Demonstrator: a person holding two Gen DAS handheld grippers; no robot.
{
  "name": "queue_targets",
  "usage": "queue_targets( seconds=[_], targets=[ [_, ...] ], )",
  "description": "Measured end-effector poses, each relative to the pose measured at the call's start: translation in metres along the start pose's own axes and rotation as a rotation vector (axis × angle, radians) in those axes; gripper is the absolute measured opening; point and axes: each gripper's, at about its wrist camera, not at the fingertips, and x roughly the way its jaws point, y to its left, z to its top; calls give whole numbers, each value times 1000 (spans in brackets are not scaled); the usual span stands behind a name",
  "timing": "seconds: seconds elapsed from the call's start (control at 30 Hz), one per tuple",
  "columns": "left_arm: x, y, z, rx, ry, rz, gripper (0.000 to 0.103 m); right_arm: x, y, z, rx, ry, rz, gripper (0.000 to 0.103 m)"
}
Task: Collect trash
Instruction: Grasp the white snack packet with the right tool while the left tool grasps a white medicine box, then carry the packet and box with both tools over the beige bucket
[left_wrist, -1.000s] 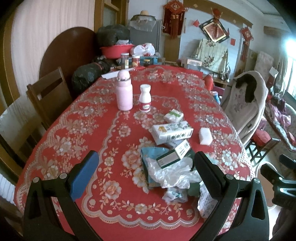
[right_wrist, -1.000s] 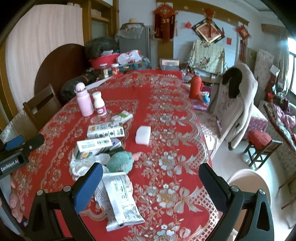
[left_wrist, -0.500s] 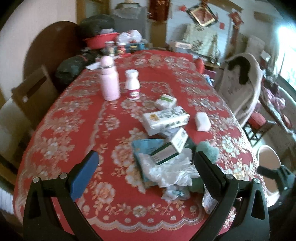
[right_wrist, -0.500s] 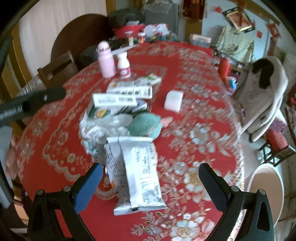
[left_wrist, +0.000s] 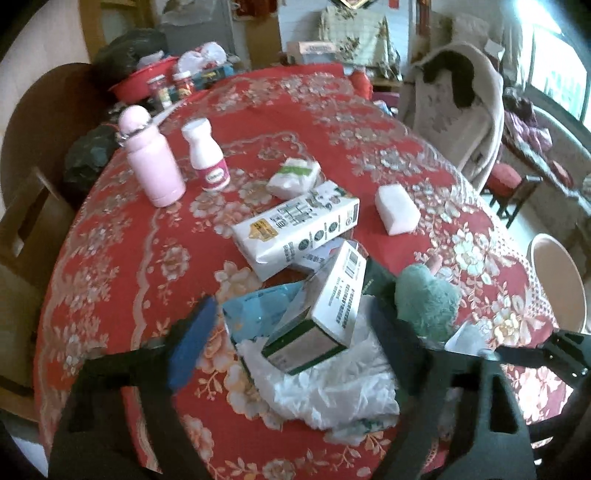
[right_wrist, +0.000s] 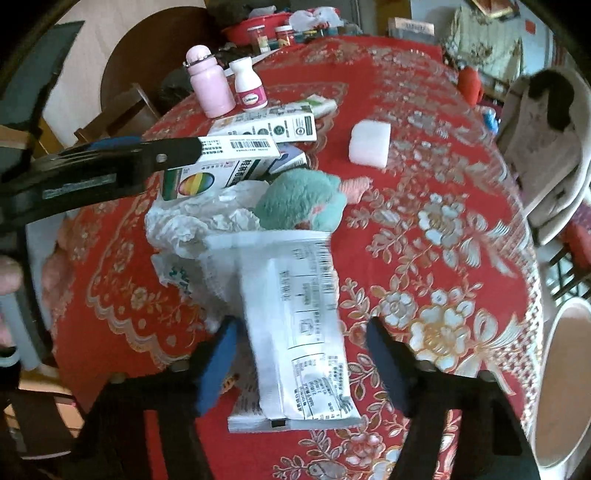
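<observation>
Both grippers spread wide, nothing held — left gripper (left_wrist: 291, 328) framed around the green-ended white carton (left_wrist: 321, 314), right gripper (right_wrist: 301, 354) around the flat white printed wrapper (right_wrist: 295, 325), apparently for grasping.

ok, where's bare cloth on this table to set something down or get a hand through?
Bare cloth lies left of the pink bottle and milk carton, and right of the white block toward the table edge. Crowded: the middle pile around the box, plastic bag and plush toy.
</observation>
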Motion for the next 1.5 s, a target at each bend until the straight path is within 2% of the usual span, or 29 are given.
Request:
queue_targets(
  seconds=[0.03, 0.07, 0.13, 0.2, 0.3, 0.47, 0.5, 0.6, 0.83, 1.0, 1.2, 1.5],
  targets=[
    [5, 1, 1, -4, 15, -16, 60, 0, -2, 0, 13, -2, 15, 47],
    [8, 2, 2, -8, 22, -23, 56, 0, -3, 0, 21, -3, 26, 47],
    [12, 5, 3, -17, 42, -38, 39, -2, -5, 1, 33, -9, 48, 45],
    [12, 6, 4, -18, 42, -49, 30, -7, -7, 1, 40, -28, 69, 43],
    [7, 9, 6, -18, 39, -51, 28, -23, -9, 2, 52, -64, 101, 42],
    [-12, 22, 9, -72, 26, -103, 26, -47, -19, 5, 66, -124, 89, 42],
    [-16, 24, 10, -85, 24, -111, 17, -50, -22, 5, 71, -131, 84, 42],
    [-28, 29, 12, -132, 28, -166, 17, -61, -32, 3, 98, -158, 75, 42],
    [-50, 20, 17, -168, 21, -256, 17, -81, -54, -9, 165, -188, 53, 42],
    [-65, 1, 24, -150, 4, -300, 17, -95, -65, -18, 183, -215, 15, 42],
    [-80, -55, 39, -68, -18, -396, 17, -116, -97, -35, 252, -241, -69, 42],
    [-76, -172, 60, 77, 2, -565, 17, -150, -178, -73, 448, -259, -243, 42]
  ],
)
